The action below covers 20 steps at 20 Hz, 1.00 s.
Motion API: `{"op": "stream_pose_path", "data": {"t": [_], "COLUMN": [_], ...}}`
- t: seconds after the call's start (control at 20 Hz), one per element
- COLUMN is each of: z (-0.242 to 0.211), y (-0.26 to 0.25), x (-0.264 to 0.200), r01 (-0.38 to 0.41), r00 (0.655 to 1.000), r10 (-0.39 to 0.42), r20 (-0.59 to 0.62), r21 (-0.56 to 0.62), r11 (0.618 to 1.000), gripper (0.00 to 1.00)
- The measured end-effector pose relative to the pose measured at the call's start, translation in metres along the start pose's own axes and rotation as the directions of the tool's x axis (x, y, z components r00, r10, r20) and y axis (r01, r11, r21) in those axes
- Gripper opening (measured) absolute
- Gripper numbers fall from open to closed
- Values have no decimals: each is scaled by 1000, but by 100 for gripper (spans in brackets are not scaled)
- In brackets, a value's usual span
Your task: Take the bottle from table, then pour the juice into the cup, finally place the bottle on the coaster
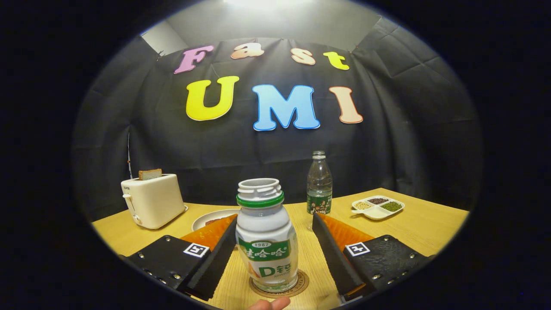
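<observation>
A small white juice bottle with a green neck ring and no cap stands upright on a round brown coaster on the wooden table. It sits between the fingers of my gripper. The left finger lies close against the bottle's side, while a clear gap separates the right finger from it. The gripper is open and not pressing on the bottle.
Beyond the fingers a clear water bottle stands near the wall. At the back left there is a cream toaster holding a slice of bread, with a white plate beside it. A divided dish of grains lies at the back right. A person's fingertip shows below the coaster.
</observation>
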<state>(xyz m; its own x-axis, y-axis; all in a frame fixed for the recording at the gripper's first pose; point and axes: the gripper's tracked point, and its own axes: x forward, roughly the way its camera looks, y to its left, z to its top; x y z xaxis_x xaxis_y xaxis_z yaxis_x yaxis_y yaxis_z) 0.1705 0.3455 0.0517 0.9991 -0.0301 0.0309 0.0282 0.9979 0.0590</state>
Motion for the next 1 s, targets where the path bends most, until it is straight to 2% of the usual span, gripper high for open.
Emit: {"op": "stream_pose_path", "data": {"t": [0.55,0.8,1.0], "z": [74,111,121], "y": [11,-16,-54], "x": [-39,-74,-101], "r01": [-59,-34,-13], "r00": [993,989,990], "r10": [53,24,6], "r20": [110,146,140], "r21": [43,65,50], "r11": [997,997,999], "gripper": [99,99,99]}}
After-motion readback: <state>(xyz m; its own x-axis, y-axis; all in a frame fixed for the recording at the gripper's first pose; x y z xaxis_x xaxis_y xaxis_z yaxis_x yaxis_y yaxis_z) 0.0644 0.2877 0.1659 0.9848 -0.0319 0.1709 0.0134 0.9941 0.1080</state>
